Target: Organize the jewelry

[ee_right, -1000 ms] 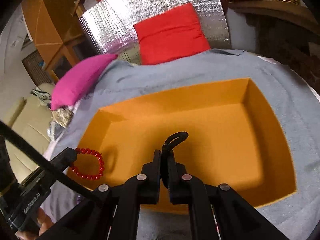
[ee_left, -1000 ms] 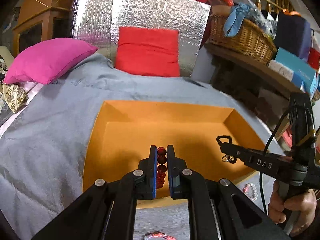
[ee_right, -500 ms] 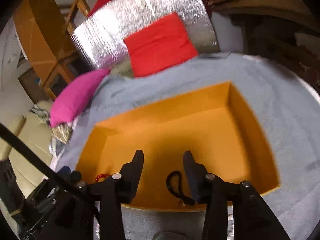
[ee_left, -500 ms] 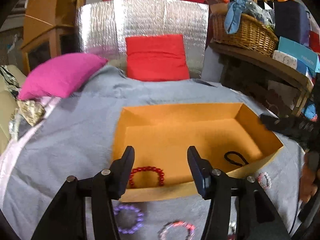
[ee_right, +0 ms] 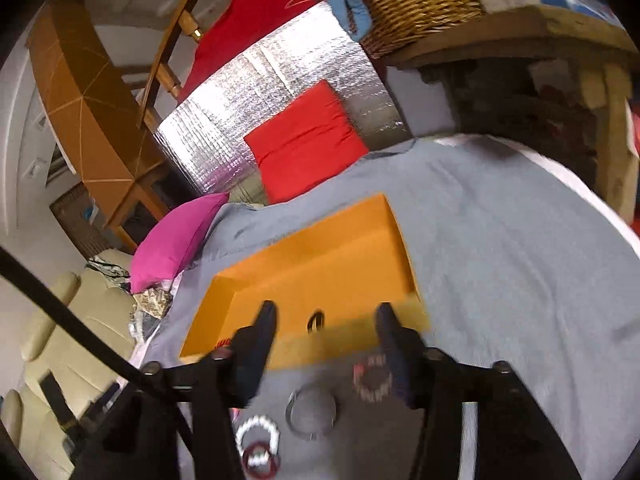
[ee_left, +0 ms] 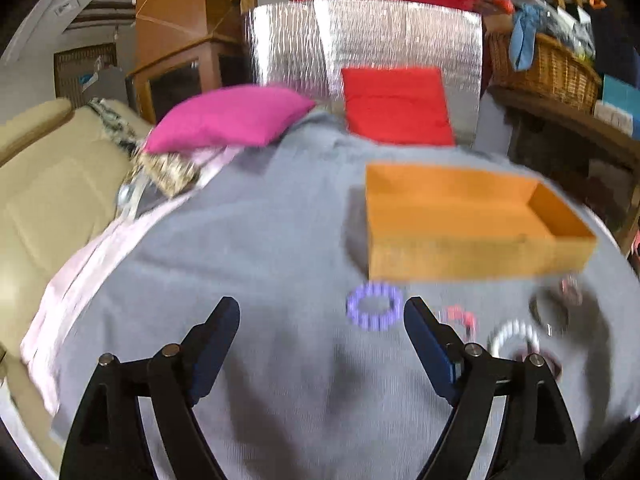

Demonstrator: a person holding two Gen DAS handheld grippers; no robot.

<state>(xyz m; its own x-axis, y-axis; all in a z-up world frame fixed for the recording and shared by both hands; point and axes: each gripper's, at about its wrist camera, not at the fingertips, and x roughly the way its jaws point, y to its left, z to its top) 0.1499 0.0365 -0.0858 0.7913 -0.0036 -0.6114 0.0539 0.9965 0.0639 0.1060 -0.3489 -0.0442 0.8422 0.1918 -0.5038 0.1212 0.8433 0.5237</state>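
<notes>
Looking along the left gripper [ee_left: 322,320]: jaws spread wide, nothing between them, over grey cloth [ee_left: 260,260]. Shallow orange cardboard box [ee_left: 460,256] sits ahead and to the right, long axis running left-right across the view, open side up; contents hidden behind its near wall. On the cloth just in front of the box: purple beaded bracelet [ee_left: 374,307] lying flat near the right fingertip, a blurred red-pink bracelet [ee_left: 462,318] beside it, white bead bracelet [ee_left: 514,338] and thin metal ring bangle [ee_left: 548,314] further right. Motion blur throughout.

Right wrist view: right gripper [ee_right: 326,334] also wide open, holding nothing. Box [ee_right: 304,276] lies straight ahead, long axis slanting from lower left to upper right. Inside it: small black loop [ee_right: 316,321] near the front wall and a sliver of red beads [ee_right: 224,344] at the near-left corner. Outside, between the fingers on the cloth: red-and-white bracelet [ee_right: 372,378], metal bangle [ee_right: 312,410], white bead bracelet [ee_right: 256,438] overlapping a dark red ring [ee_right: 262,462].
</notes>
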